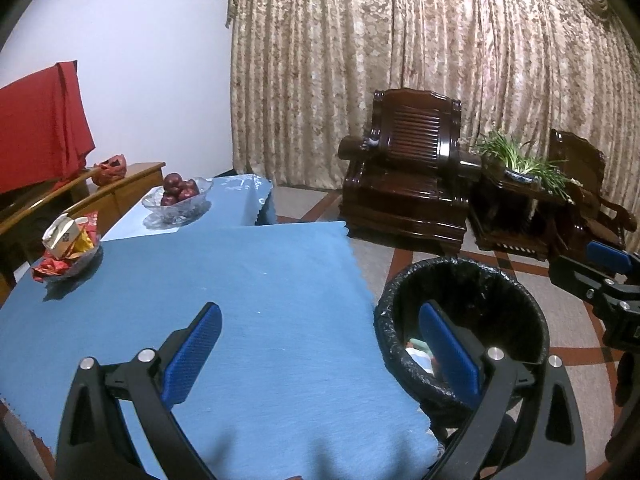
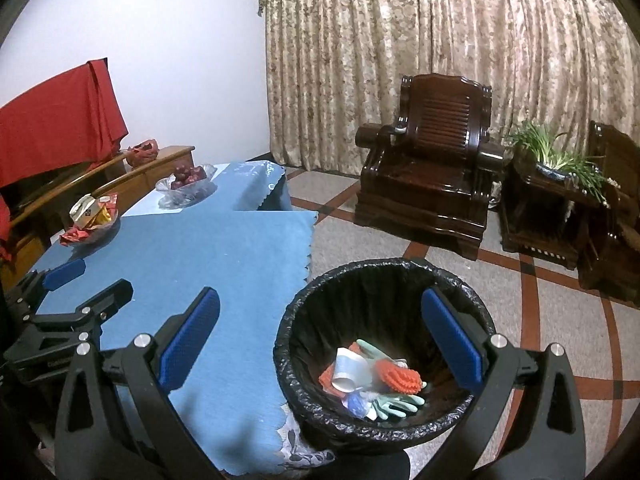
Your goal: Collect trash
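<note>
A round trash bin [image 2: 360, 280] lined with a black bag stands on the floor at the table's right edge; it also shows in the left wrist view as the bin [image 1: 472, 280]. Inside lies trash [image 2: 372, 376]: a white cup, red and green gloves, crumpled plastic. My right gripper [image 2: 320, 320] hangs open above the bin's near-left rim, holding nothing. My left gripper [image 1: 320, 332] is open over the blue tablecloth [image 1: 240, 280], empty. Each gripper appears in the other's view, the left gripper [image 2: 88, 284] at the left and the right gripper [image 1: 584, 264] at the right.
A glass dish of wrappers and a small carton [image 1: 68, 248] sits at the table's far left. A glass bowl of red fruit [image 1: 178, 196] stands further back. Dark wooden armchairs [image 1: 408, 168], a potted plant [image 1: 520, 160] and curtains lie beyond; a red cloth [image 1: 40, 128] drapes over furniture on the left.
</note>
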Demonstrator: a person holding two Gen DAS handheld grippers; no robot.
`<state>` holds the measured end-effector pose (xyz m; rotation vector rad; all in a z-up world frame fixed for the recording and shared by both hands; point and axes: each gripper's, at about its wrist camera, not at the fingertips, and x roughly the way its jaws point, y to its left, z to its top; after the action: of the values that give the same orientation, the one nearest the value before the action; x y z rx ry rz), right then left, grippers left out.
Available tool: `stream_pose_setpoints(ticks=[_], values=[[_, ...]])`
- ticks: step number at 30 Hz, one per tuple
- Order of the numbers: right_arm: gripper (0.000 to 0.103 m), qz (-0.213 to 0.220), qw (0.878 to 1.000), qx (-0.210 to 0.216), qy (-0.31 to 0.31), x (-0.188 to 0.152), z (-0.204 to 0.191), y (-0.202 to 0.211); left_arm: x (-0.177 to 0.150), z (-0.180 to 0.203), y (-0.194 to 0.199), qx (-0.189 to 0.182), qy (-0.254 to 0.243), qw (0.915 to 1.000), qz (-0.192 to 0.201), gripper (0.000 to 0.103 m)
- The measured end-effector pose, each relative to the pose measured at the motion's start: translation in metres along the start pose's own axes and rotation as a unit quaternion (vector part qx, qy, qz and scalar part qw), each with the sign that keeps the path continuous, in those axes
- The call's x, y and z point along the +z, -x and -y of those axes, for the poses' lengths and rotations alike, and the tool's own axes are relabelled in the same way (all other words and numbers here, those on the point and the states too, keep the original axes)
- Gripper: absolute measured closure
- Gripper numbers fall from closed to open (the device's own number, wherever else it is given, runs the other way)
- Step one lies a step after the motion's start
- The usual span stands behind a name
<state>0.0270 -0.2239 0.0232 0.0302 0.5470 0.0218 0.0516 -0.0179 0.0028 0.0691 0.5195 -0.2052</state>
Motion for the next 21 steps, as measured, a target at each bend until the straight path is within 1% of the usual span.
stream_pose_setpoints(ticks=[5, 21], values=[[0.005, 0.0, 1.0, 0.002, 0.005, 0.0015, -0.004, 0.0012, 0.0007, -0.0014, 0.0057, 0.005, 0.001, 1.0, 0.007, 0.006], [0.005, 0.002, 1.0, 0.004, 0.008, 0.0035, -0.0079, 0.0028, 0.0025, -0.0075, 0.0089, 0.007, 0.001, 0.9999, 0.01, 0.006]])
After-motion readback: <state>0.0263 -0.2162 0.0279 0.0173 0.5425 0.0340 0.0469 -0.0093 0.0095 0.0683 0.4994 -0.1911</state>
